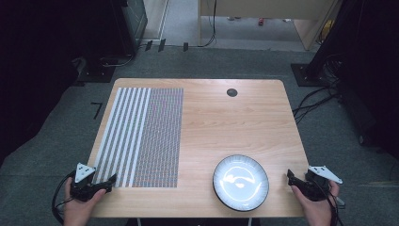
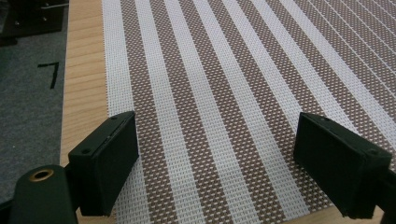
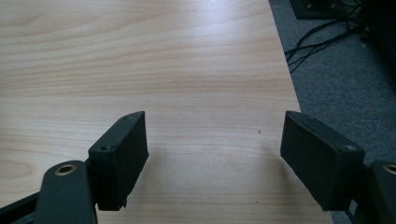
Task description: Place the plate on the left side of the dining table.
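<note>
1. High view: left gripper [image 1: 107, 181] rests spread wide, empty, over the near edge of the striped mat [image 1: 141, 136].
2. Right gripper [image 1: 292, 179], likewise released, sits right of the plate [image 1: 241, 182], well right of the mat.

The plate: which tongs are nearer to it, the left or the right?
The right. The right tongs hang at the table's right edge, a short gap right of the plate. The left tongs are far across the table, over the striped mat's near corner.

Placemat [image 2: 224, 93] under and ahead of my left jaws; plate [image 1: 241, 182] seemingly left of my right jaws; table [image 3: 163, 70] beneath.
</note>
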`<state>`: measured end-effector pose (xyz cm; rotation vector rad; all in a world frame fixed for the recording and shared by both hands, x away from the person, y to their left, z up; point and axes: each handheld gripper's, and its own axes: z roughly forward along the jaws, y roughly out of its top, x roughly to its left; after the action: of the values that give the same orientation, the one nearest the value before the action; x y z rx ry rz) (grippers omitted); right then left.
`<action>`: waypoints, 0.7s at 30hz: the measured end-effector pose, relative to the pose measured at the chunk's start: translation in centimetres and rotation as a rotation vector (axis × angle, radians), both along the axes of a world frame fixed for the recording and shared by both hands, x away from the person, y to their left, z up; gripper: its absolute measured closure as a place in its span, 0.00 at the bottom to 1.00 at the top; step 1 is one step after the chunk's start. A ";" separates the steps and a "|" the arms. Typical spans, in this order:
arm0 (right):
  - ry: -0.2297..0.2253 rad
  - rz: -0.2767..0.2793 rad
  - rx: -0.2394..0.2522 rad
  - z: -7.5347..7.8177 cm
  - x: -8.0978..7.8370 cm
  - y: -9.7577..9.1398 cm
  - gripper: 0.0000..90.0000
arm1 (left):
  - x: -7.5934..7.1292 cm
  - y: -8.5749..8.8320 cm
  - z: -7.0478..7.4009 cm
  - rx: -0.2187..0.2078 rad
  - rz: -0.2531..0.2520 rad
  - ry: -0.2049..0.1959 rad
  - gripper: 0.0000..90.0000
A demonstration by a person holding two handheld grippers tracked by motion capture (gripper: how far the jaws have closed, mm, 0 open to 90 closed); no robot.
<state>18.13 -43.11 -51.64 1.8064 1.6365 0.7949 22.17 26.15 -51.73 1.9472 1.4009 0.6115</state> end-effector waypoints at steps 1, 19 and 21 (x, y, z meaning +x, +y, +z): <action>-0.008 0.001 0.006 0.2 -0.1 0.1 0.25 | 0.0 0.0 0.0 0.000 0.000 0.000 0.16; -0.092 0.041 0.049 3.3 -1.7 3.3 0.35 | 0.0 0.0 0.0 0.001 -0.003 0.000 0.16; -0.094 0.050 0.053 3.4 -1.8 3.7 0.36 | 0.0 0.0 0.0 0.001 -0.003 0.000 0.16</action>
<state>16.31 -39.43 -48.21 1.7428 1.6194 0.9394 22.17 26.17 -51.73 1.9496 1.3982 0.6109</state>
